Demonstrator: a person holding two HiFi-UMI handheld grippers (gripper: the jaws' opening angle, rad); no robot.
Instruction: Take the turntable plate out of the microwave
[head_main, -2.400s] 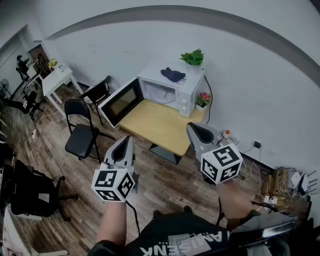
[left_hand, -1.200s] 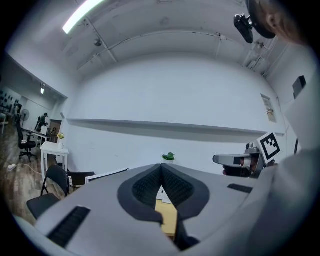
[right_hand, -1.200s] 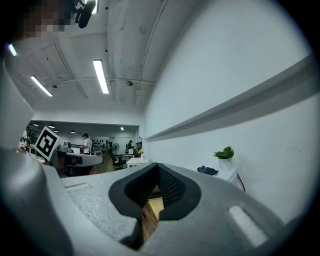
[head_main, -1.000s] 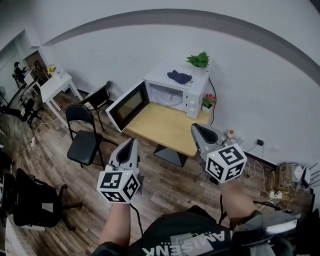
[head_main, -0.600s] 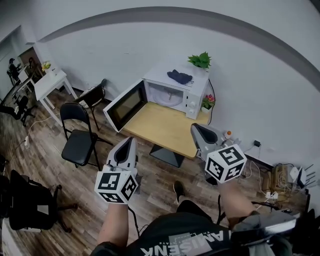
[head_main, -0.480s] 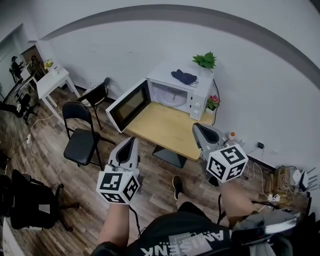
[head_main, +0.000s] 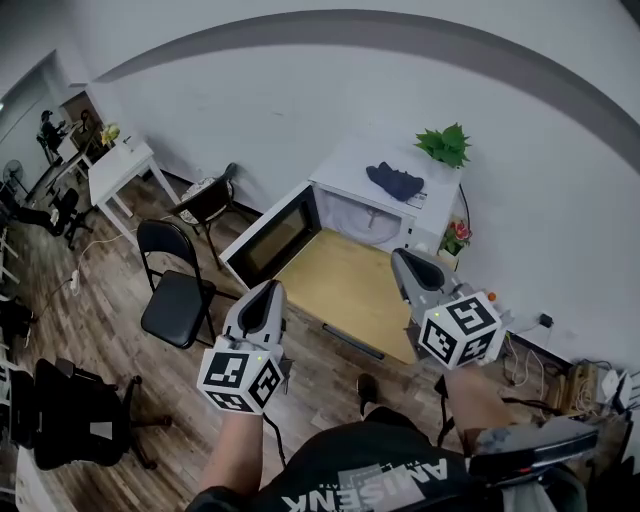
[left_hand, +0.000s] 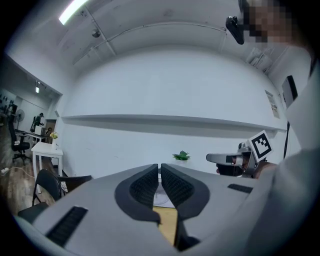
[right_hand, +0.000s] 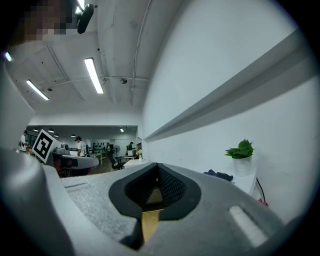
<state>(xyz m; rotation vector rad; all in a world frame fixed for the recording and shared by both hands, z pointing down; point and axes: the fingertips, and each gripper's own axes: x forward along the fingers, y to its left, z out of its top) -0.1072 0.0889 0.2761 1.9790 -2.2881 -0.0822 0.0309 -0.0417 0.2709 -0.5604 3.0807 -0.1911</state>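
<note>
With the left gripper and right gripper both pressed together and empty, the turntable plate lies ahead inside the open microwave, nearer the right.

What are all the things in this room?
microwave: one, white, door open, on the table
turntable plate: one, see-through, inside the microwave
cloth: one, dark blue, on the microwave
plant: one, green, on the microwave
flowers: one pot, pink, beside the microwave
table: one, wooden, by the wall
folding chairs: two, black, left of the table
small table: one, white, far left
office chair: one, black, bottom left
left gripper: one, grey, bottom left, shut
right gripper: one, grey, bottom right, shut
</note>
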